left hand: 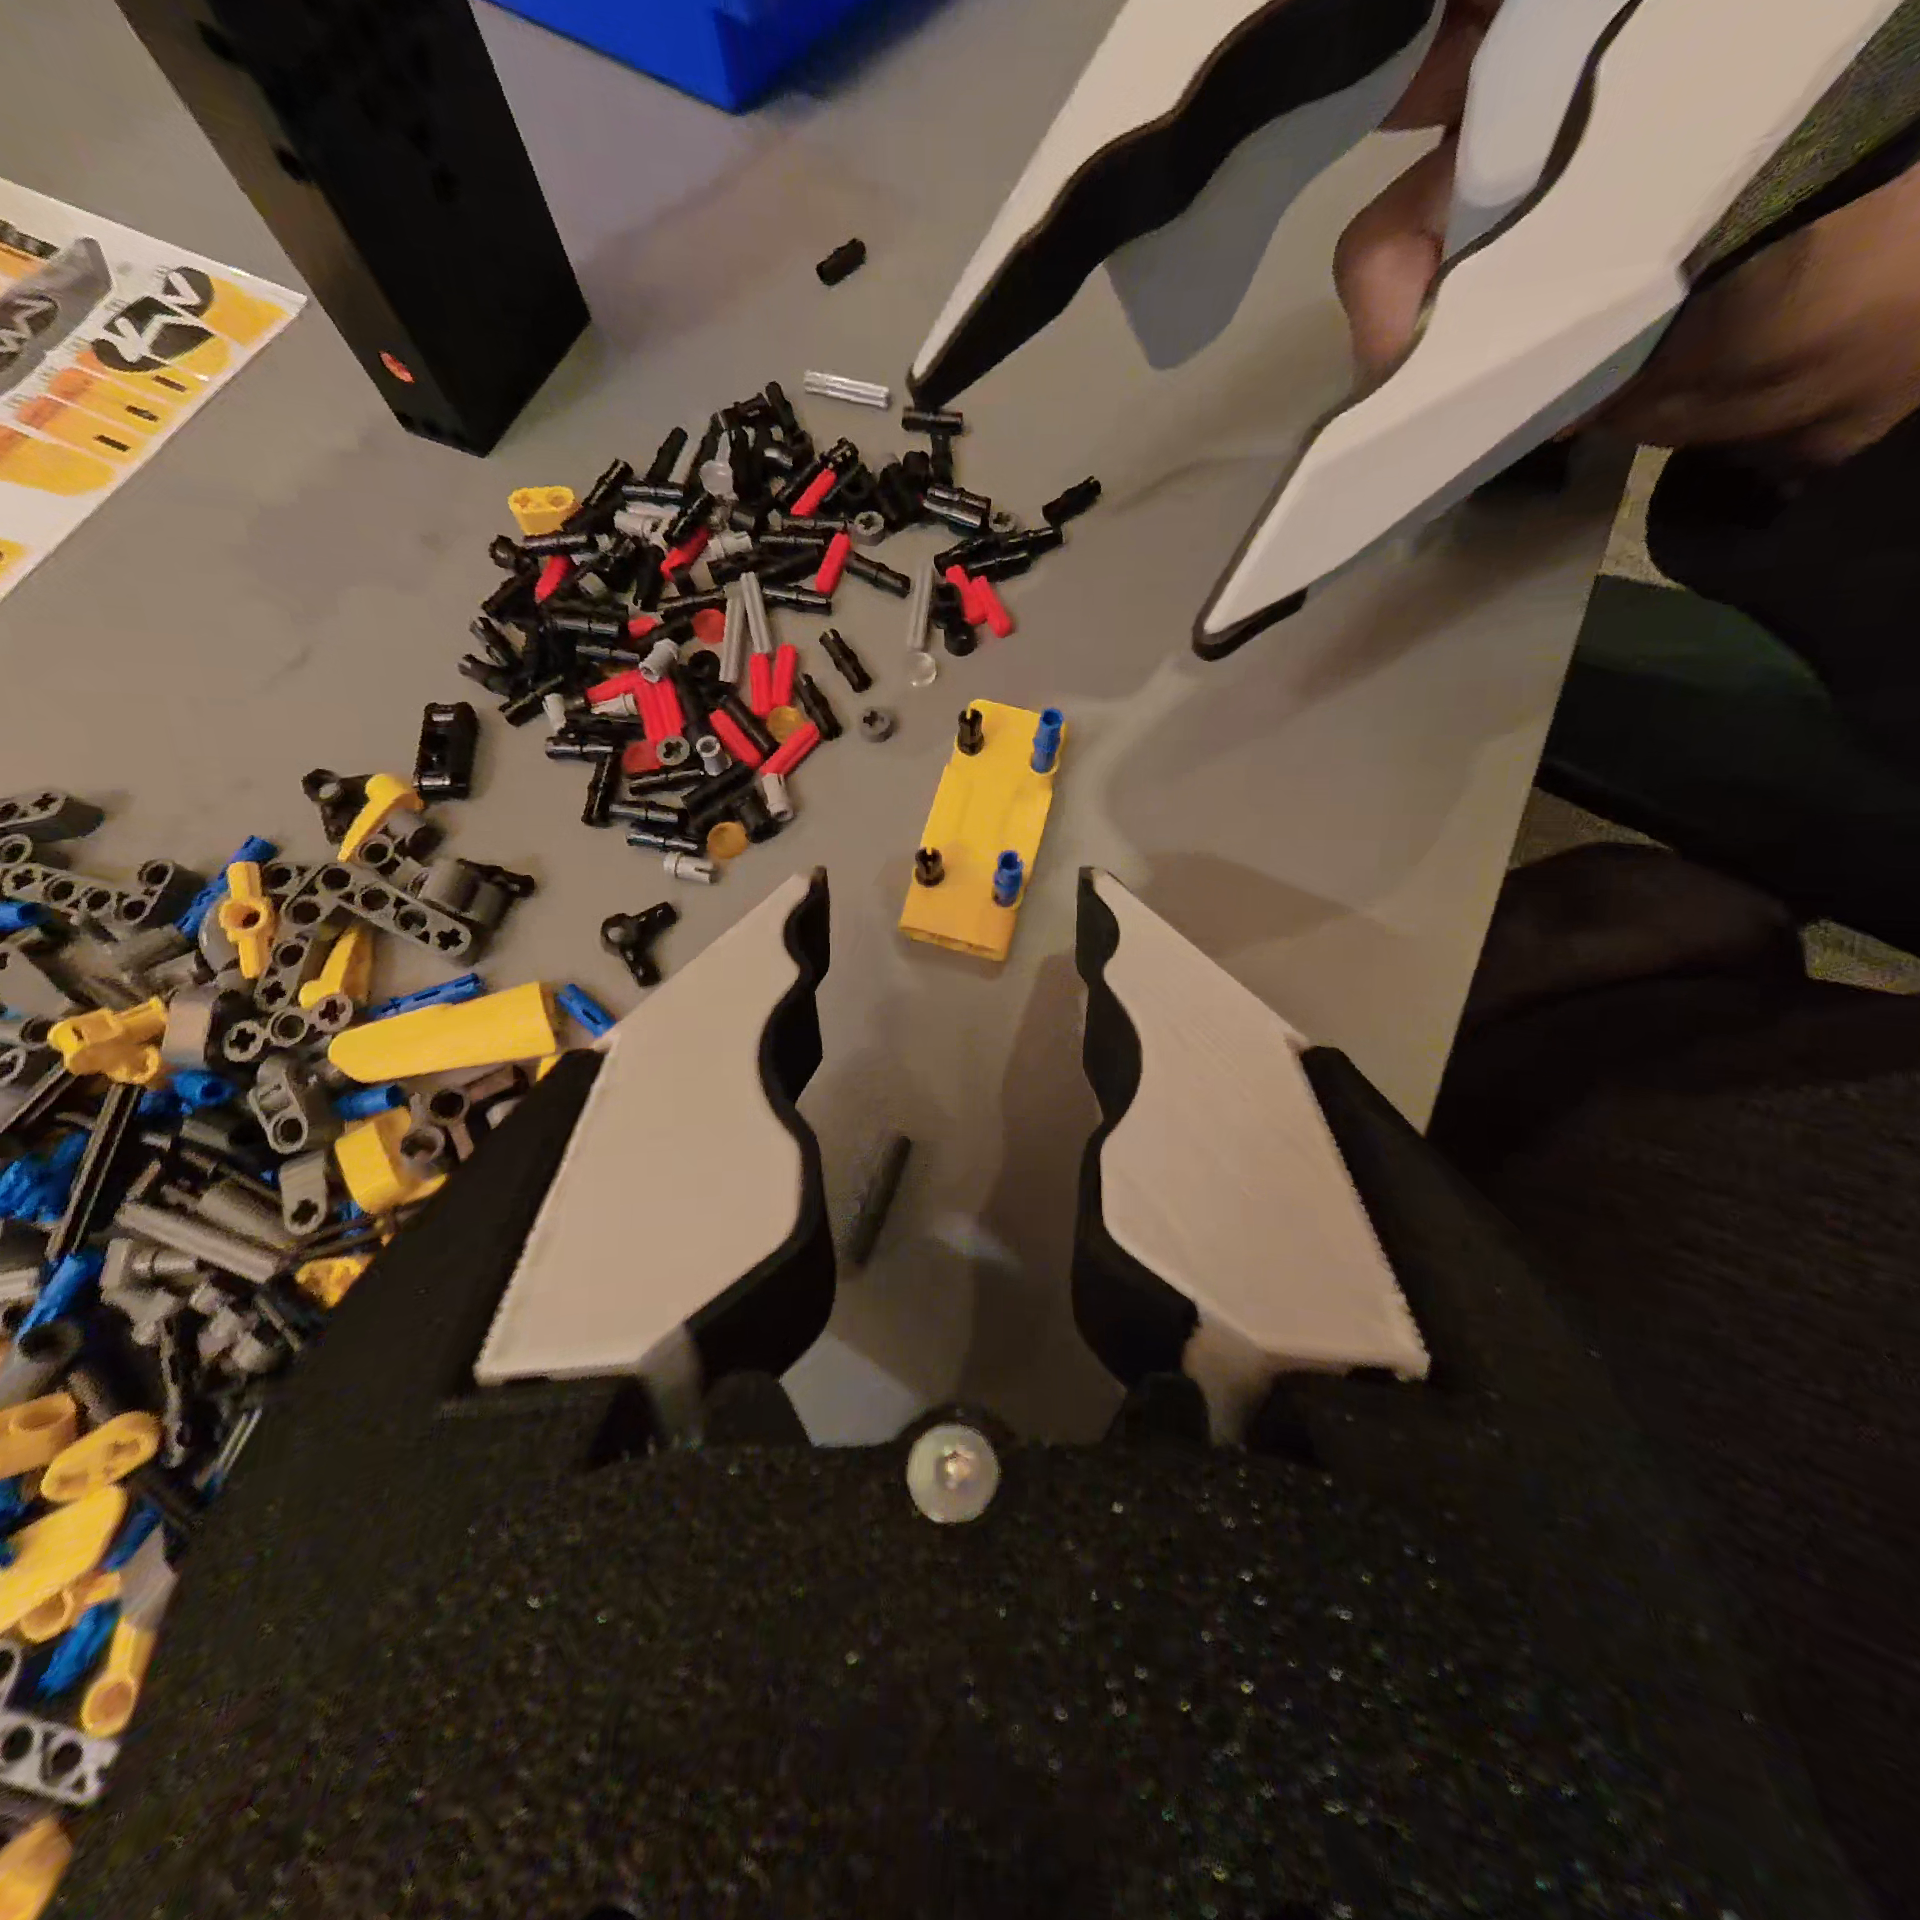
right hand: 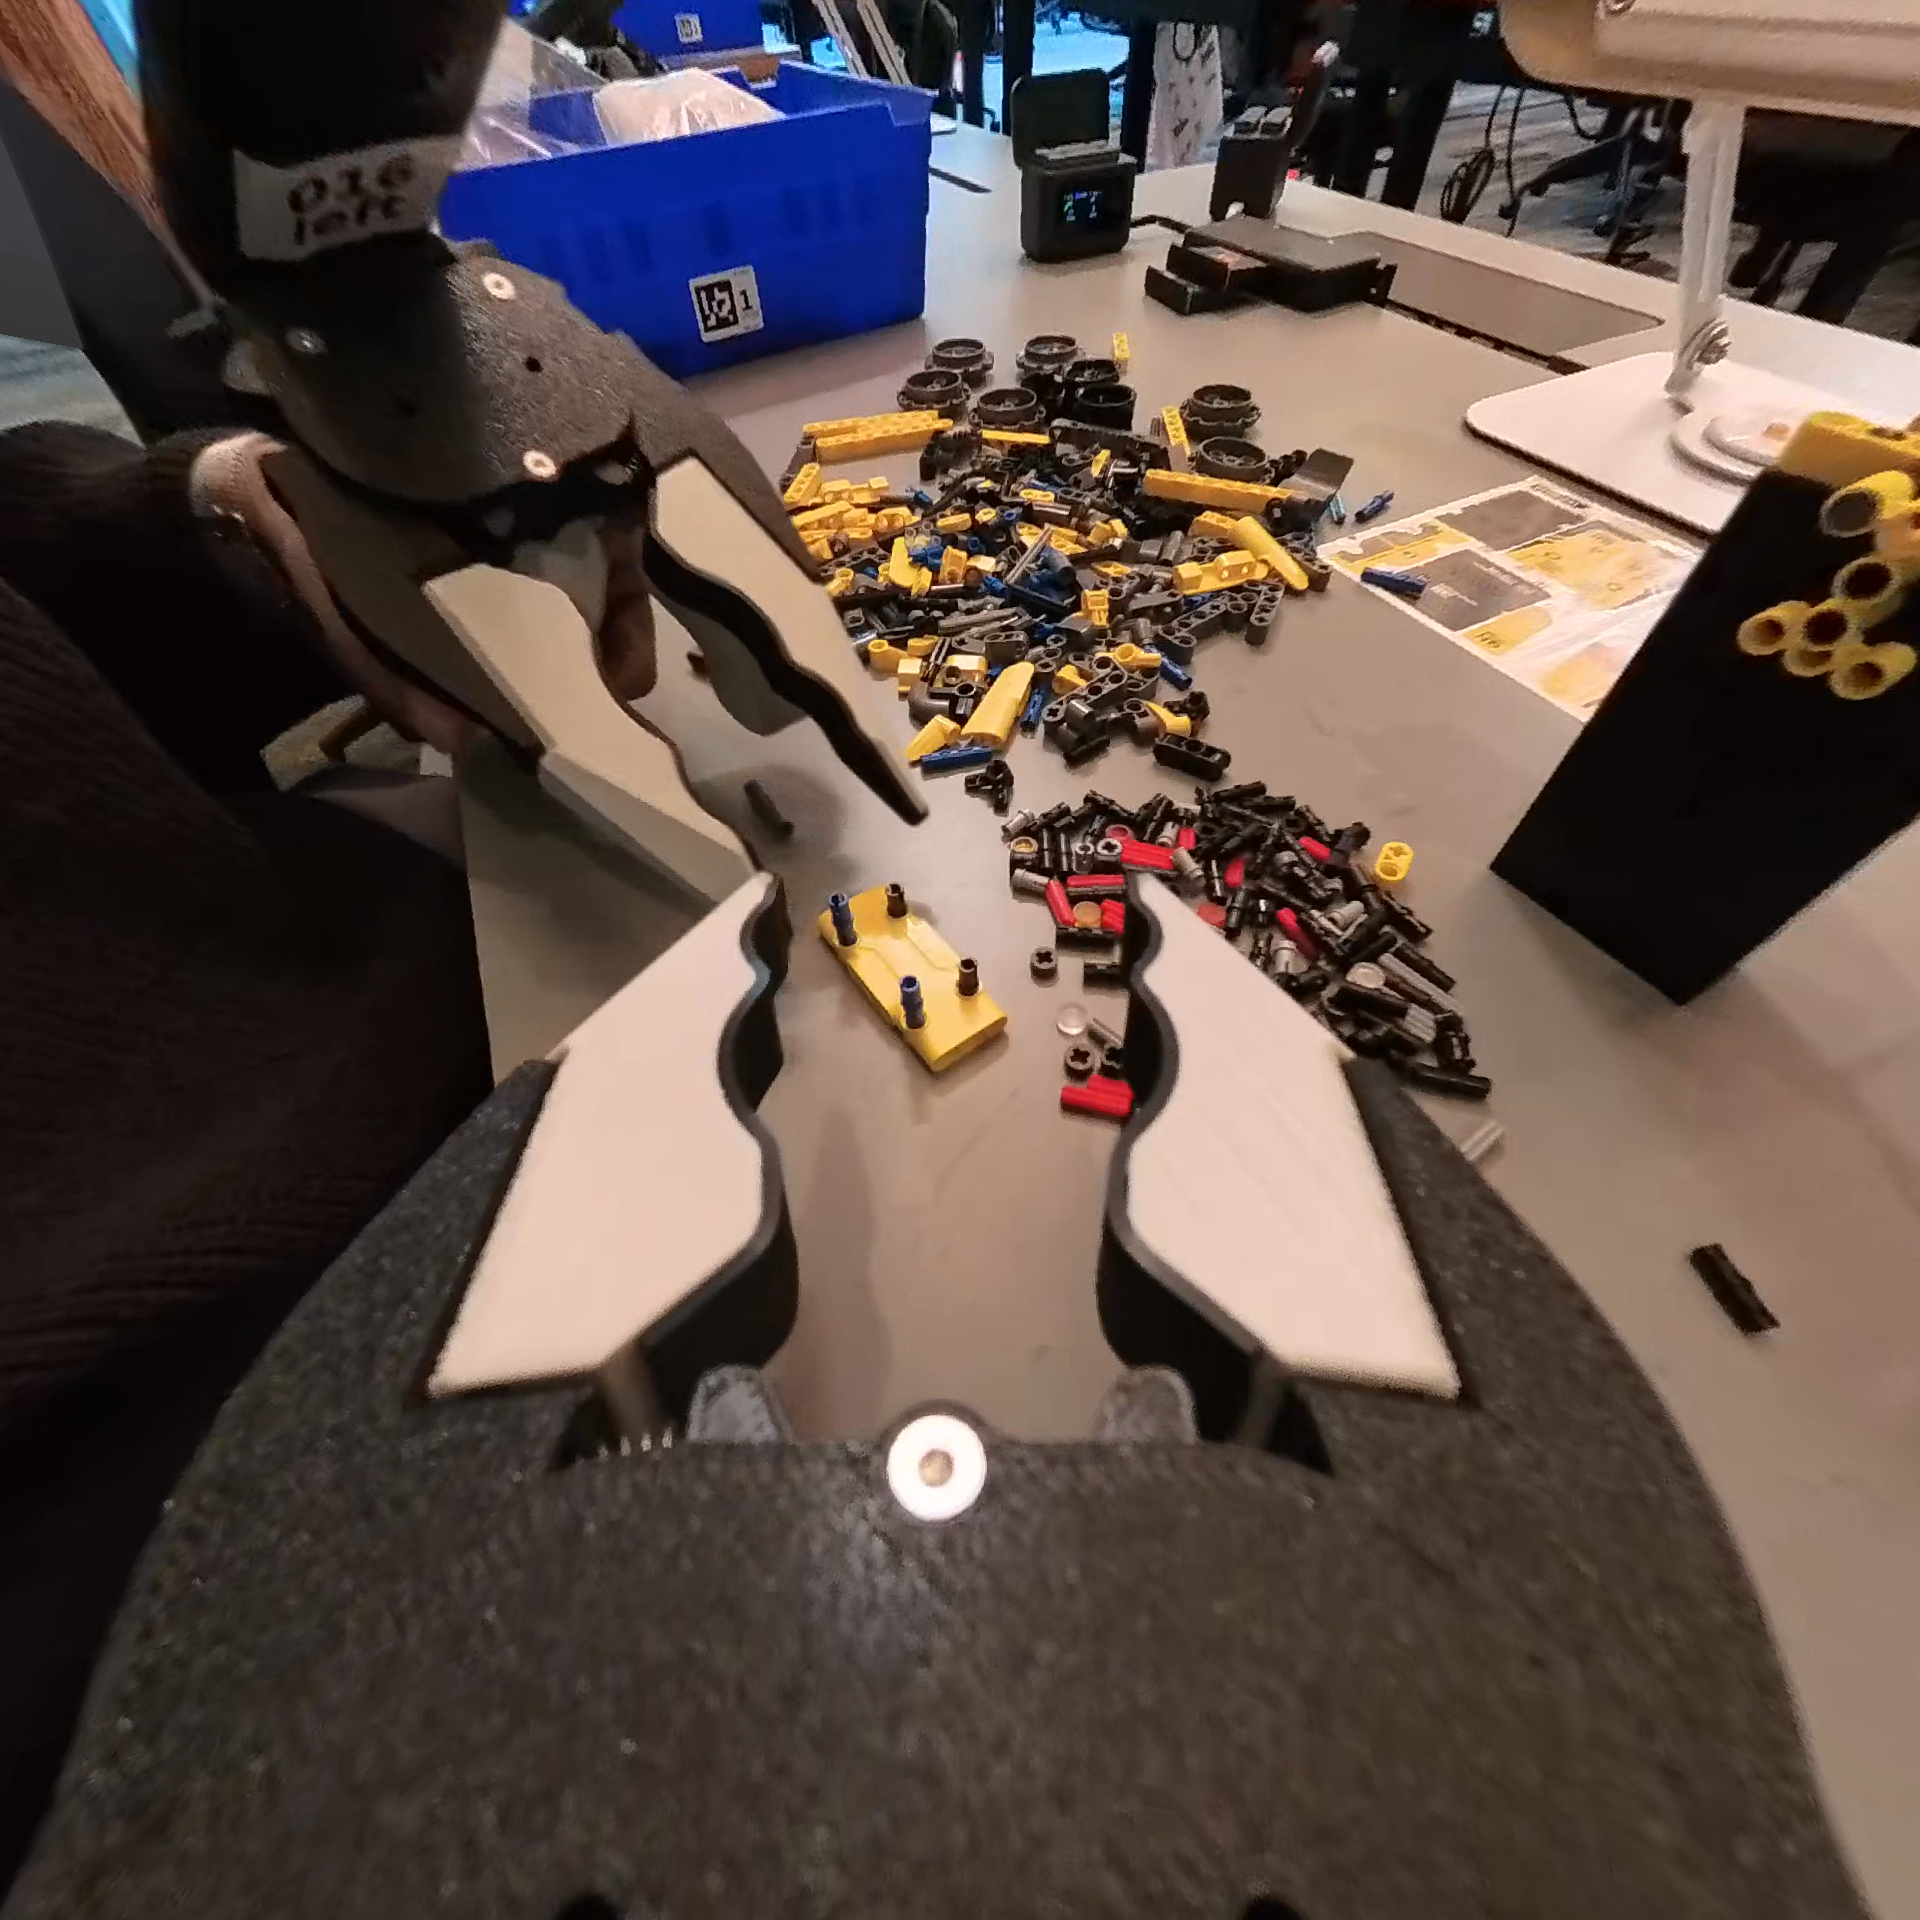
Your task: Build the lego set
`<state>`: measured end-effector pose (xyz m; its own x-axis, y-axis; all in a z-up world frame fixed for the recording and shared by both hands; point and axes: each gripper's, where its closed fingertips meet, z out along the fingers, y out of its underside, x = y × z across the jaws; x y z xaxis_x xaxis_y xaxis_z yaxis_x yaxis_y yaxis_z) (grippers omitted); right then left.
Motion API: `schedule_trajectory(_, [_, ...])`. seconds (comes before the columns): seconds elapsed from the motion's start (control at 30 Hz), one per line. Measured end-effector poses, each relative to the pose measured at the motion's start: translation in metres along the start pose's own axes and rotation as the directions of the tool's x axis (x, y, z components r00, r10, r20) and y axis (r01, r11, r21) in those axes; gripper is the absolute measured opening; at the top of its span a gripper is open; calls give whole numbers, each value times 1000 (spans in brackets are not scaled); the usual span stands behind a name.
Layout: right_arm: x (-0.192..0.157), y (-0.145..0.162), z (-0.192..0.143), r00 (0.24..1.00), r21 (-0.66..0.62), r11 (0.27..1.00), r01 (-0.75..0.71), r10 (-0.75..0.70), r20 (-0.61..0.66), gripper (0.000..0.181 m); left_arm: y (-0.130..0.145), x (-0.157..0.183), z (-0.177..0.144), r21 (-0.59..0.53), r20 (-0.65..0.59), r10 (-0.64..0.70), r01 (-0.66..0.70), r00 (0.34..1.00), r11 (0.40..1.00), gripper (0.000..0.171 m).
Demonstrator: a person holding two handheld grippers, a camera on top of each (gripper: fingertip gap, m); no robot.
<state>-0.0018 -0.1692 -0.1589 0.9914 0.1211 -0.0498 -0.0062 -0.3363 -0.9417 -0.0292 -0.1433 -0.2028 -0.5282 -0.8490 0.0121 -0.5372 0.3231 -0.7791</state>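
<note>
Left gripper [left hand: 951,883] jaws apart over grey pin [left hand: 881,1195], yellow plate [left hand: 982,831] just ahead, right gripper [right hand: 961,894] jaws apart near plate, blue bin [right hand: 717,208] whole only in right view.

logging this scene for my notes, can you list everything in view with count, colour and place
panel: one, yellow, two blue and two black pins standing in it, on the table between both grippers
pin pile: many, black, red, grey, beyond the panel
loose pin: one, dark grey, on the table between the left gripper's fingers
beam pile: many, yellow, grey, blue, black, far side of the pin pile
wheels: several, black, behind the beam pile
block: one, black, upright, yellow parts at its top
sheet: one, yellow and white, beside the block
bin: one, blue, at the back
table: one, grey
left gripper: open, empty
right gripper: open, empty
</note>
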Motion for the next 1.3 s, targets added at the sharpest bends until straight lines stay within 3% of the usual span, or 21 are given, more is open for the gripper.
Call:
schedule_trajectory(0.2, [0,-3,-3,999,31,999,-40,39,33,63,9,4,14,-91,-19,104,-105,994,990,46])
schedule_trajectory(0.3, [0,-7,-6,998,57,997,-48,45,44,63,9,6,14,-88,-46,97,-101,994,991,24])
schedule_trajectory(0.4, [-1,-10,-9,998,86,995,-40,36,50,63,4,3,10,-54,-73,28,-32,997,998,24])
schedule_trajectory(0.5, [-3,-14,-13,998,118,993,-31,25,56,63,-7,8,0,3,-210,-127,130,970,992,24])
schedule_trajectory(0.63, [-16,-19,-17,992,162,987,14,-34,120,63,-24,16,-21,60,-439,-286,346,852,936,24])
schedule_trajectory(0.77, [-34,-34,-22,975,283,955,85,-138,173,63,-36,30,-51,18,-714,-337,497,614,868,23])
schedule_trajectory(0.93, [-51,-53,-21,928,401,914,62,-201,314,62,-55,38,-90,-31,-917,-252,577,308,816,23])
schedule_trajectory(1.07, [-64,-63,-17,893,441,896,51,-239,382,61,-52,45,-90,-44,-933,-226,534,281,844,23])
schedule_trajectory(1.3, [-74,-65,-18,885,474,879,44,-254,389,35,-49,50,-91,-89,-946,-239,534,218,841,24])
